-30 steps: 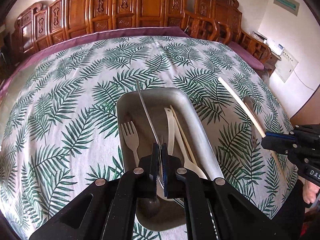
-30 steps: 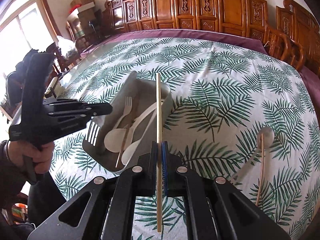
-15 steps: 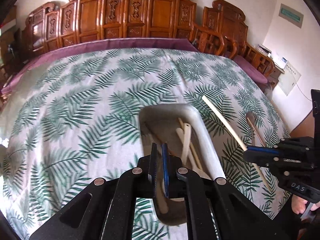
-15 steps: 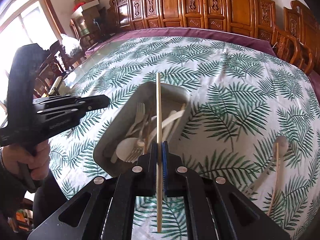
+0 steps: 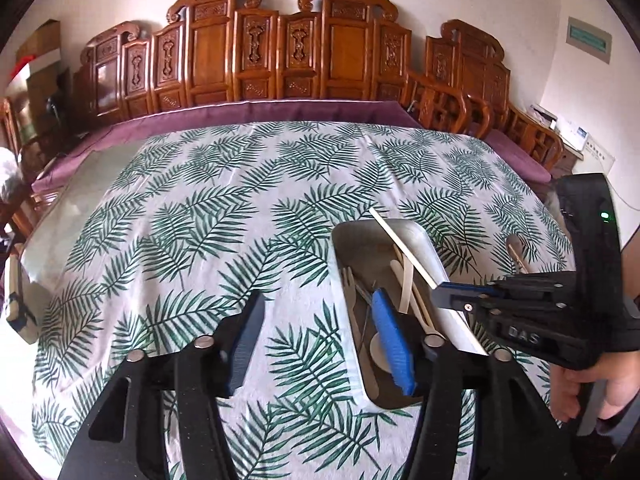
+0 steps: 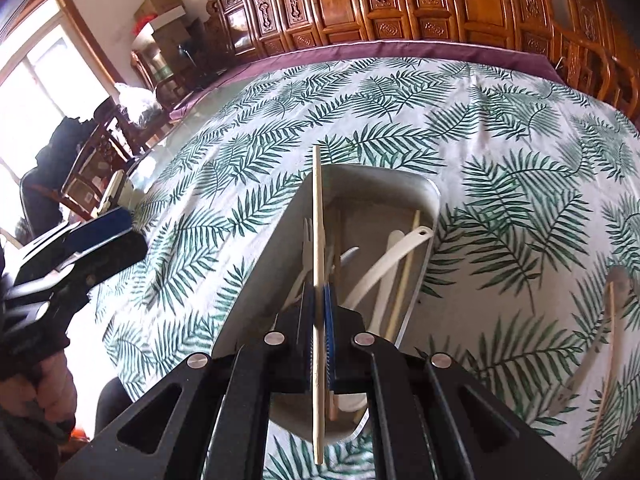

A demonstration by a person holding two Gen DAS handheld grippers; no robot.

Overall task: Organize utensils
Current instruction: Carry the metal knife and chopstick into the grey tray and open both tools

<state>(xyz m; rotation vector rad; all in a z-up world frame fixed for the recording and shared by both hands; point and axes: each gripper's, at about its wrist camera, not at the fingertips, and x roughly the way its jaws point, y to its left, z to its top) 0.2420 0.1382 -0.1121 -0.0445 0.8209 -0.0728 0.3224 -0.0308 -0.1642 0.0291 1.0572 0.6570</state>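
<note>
A grey metal tray lies on the leaf-print tablecloth and holds a pale fork, a metal knife, pale spoons and chopsticks. My right gripper is shut on a wooden chopstick and holds it over the tray. My left gripper is open and empty, with its right finger over the tray's near end; it shows at the left of the right wrist view.
A pale spoon and a chopstick lie on the cloth to the right of the tray, also seen in the left wrist view. Carved wooden chairs line the far side. The table's left edge shows bare glass.
My left gripper let go of the metal knife into the tray, opened and drew back to the left. My right gripper moved the chopstick over the tray.
</note>
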